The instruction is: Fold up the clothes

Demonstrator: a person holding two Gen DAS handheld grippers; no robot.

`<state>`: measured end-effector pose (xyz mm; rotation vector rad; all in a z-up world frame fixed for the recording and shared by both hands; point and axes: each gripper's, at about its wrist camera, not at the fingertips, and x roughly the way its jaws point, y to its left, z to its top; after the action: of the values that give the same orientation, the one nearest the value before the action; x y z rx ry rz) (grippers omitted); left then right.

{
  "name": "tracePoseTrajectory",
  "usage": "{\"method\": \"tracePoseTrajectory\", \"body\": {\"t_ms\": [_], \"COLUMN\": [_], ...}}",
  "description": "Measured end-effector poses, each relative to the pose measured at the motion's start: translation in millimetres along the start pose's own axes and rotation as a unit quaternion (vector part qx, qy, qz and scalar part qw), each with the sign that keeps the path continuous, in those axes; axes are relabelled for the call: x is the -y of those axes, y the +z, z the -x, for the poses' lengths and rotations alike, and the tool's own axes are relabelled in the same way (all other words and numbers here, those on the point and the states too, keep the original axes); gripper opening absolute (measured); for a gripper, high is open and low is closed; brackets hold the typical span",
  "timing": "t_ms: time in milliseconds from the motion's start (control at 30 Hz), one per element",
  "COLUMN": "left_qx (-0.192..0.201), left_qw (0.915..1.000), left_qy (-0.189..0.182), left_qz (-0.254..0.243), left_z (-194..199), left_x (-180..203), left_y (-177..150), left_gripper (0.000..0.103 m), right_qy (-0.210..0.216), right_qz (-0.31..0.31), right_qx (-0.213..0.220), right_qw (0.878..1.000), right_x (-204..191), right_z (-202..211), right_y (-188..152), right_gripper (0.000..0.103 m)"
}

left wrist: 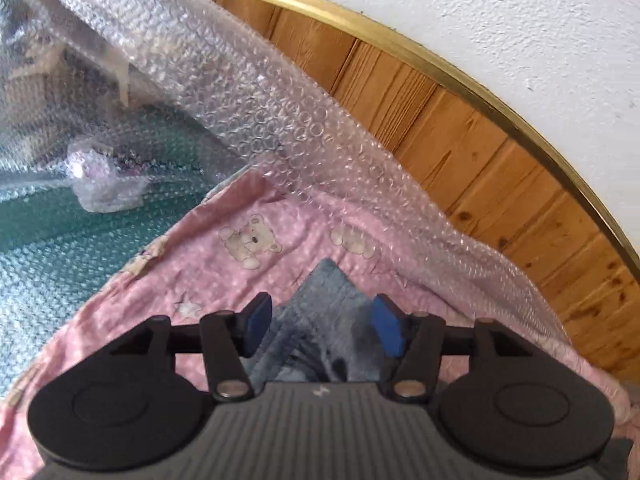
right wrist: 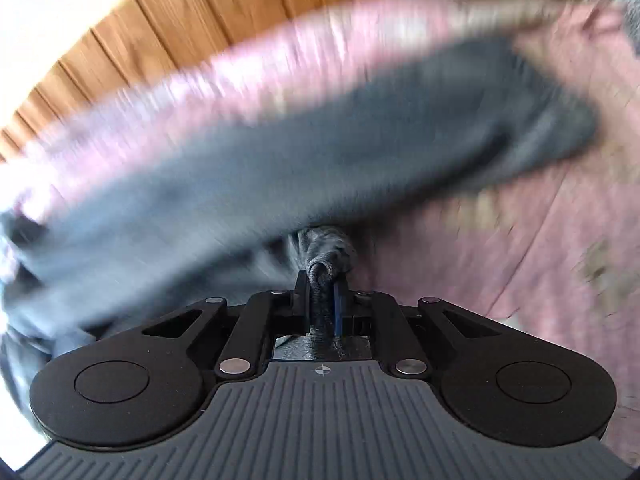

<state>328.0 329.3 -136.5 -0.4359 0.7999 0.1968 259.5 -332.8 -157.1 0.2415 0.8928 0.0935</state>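
The right tongs (right wrist: 320, 292) grip a bunched grey garment (right wrist: 304, 160); the left tongs (left wrist: 320, 330) stand open above it. No writing is readable.

Garment (left wrist: 320, 320) lies on the blanket (left wrist: 208, 272), pretty much dead center at 6 o'clock. Bubble wrap (left wrist: 248, 112) drapes over the blanket's far edge toward 12, wood paneling (left wrist: 460, 148) behind at 2.

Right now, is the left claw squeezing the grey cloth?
No: the left gripper stands open, its blue pads clear of the grey knitted garment lying between them.
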Motion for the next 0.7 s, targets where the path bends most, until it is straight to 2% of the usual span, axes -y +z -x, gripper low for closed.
{"method": "tracePoseTrajectory", "body": {"t_ms": [67, 133, 233, 267, 300, 333, 367, 433, 467, 500, 567, 633, 667, 700], "left_qx": [-0.007, -0.027, -0.079, -0.087, -0.092, -0.097, -0.098, -0.094, -0.088, -0.084, -0.086, -0.079, -0.075, -0.071], "left_qw": [0.9996, 0.9982, 0.9938, 0.9936, 0.9934, 0.9934, 0.993, 0.9907, 0.9892, 0.9872, 0.9839, 0.9846, 0.9853, 0.986], "left_qy": [0.01, 0.028, 0.054, 0.059, 0.063, 0.061, 0.057, 0.051, 0.046, 0.04, 0.027, 0.029, 0.032, 0.035], "left_qz": [-0.025, -0.044, -0.055, -0.042, -0.025, 0.002, 0.031, 0.084, 0.108, 0.13, 0.155, 0.153, 0.15, 0.147], "left_z": [26, 44, 57, 60, 64, 66, 67, 67, 66, 64, 54, 50, 49, 47], "left_x": [-14, -28, -47, -54, -62, -70, -76, -85, -88, -90, -87, -79, -74, -70], "left_y": [-21, -46, -86, -97, -107, -117, -124, -135, -138, -142, -147, -148, -148, -148], "left_gripper": [0.063, 0.064, 0.064, 0.064, 0.064, 0.064, 0.065, 0.067, 0.071, 0.074, 0.074, 0.073, 0.066, 0.044], "right_qy": [-0.038, -0.11, -0.225, -0.265, -0.309, -0.354, -0.355, -0.331, -0.319, -0.307, -0.283, -0.258, -0.248, -0.24], "right_qz": [-0.001, -0.019, -0.05, -0.067, -0.081, -0.094, -0.106, -0.131, -0.143, -0.155, -0.151, -0.148, -0.149, -0.15], "right_qx": [0.049, 0.071, 0.018, -0.006, -0.025, -0.042, -0.043, -0.035, -0.031, -0.028, -0.03, -0.033, -0.031, -0.029], "right_qw": [0.998, 0.991, 0.973, 0.962, 0.947, 0.93, 0.928, 0.934, 0.936, 0.939, 0.947, 0.954, 0.957, 0.959], "right_x": [14, 52, 117, 138, 151, 161, 162, 160, 159, 158, 152, 141, 137, 134], "right_z": [52, 93, 98, 93, 89, 86, 86, 87, 88, 89, 83, 78, 72, 65], "right_y": [9, 10, -10, -21, -32, -42, -52, -70, -79, -88, -100, -106, -106, -106], "right_gripper": [0.007, 0.007, 0.01, 0.018, 0.034, 0.038, 0.038, 0.043, 0.054, 0.058, 0.058, 0.059, 0.06, 0.061]}}
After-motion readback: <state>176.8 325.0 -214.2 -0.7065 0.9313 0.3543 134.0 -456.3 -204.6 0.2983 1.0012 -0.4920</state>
